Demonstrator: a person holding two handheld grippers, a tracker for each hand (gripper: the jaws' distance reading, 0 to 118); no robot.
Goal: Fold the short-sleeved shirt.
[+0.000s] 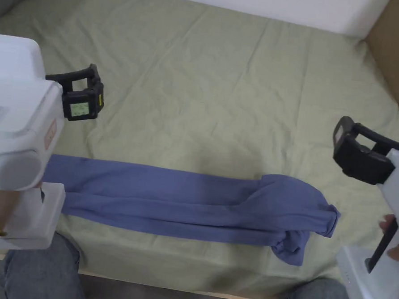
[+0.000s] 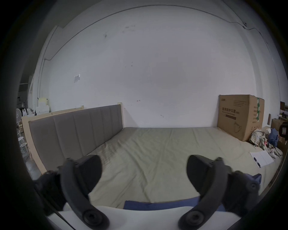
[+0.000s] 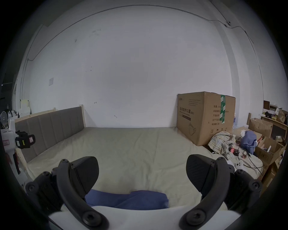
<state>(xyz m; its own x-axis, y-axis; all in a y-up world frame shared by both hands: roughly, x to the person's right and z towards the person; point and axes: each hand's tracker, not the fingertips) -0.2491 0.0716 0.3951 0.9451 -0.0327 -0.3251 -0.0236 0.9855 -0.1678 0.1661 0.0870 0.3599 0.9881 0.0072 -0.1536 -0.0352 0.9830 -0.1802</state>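
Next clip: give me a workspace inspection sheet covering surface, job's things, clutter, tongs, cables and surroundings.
Surface: bed sheet, olive, wrinkled.
Job's things: blue shirt in a long narrow band along the near edge, right end bunched.
Clutter: checked cloth pile, paper, white controller.
Tongs: left tongs open, empty; right tongs open, empty.
Cables: wires beside the pile.
Surroundings: cardboard box, grey headboard, white wall.

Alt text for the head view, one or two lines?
A blue short-sleeved shirt, folded into a long band, lies across the near edge of a green-sheeted bed. The left gripper and right gripper hover open at either end.
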